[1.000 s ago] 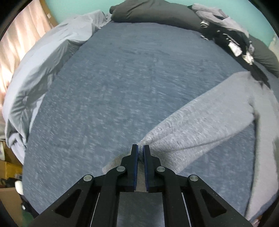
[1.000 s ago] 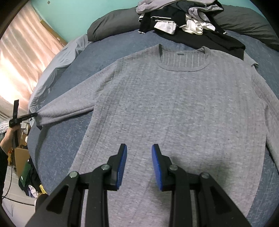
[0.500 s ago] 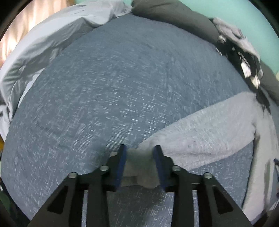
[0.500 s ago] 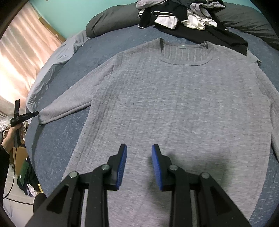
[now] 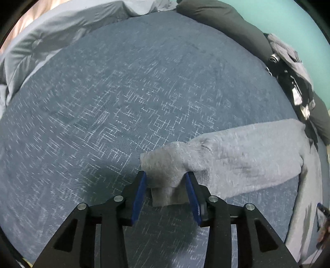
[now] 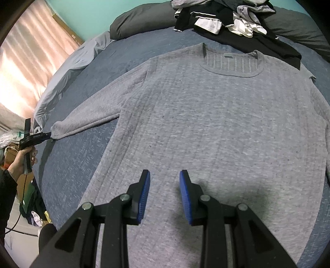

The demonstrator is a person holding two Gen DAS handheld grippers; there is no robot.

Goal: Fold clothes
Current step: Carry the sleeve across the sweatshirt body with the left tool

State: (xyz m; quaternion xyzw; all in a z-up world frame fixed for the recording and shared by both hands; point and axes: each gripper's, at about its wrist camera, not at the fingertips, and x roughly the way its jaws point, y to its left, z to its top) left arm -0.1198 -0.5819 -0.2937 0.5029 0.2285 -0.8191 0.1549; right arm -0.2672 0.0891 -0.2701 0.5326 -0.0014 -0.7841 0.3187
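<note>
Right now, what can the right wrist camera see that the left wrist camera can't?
Only the right wrist view shows the gray sweater's neckline, the pink curtain, the person's hand and the right gripper, open over the sweater's lower front.

Only the left wrist view shows the sleeve cuff up close, lying between the left gripper's opening jaws.

Both show the gray sweater, blue bedspread, dark pillow and heap of clothes.

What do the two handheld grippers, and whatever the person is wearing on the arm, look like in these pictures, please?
Both the left gripper and the right gripper have black angular frames with silver round fasteners and flat blue finger pads. The hand grips a black handle trailing a thin dark cable, and its sleeve is dark.
</note>
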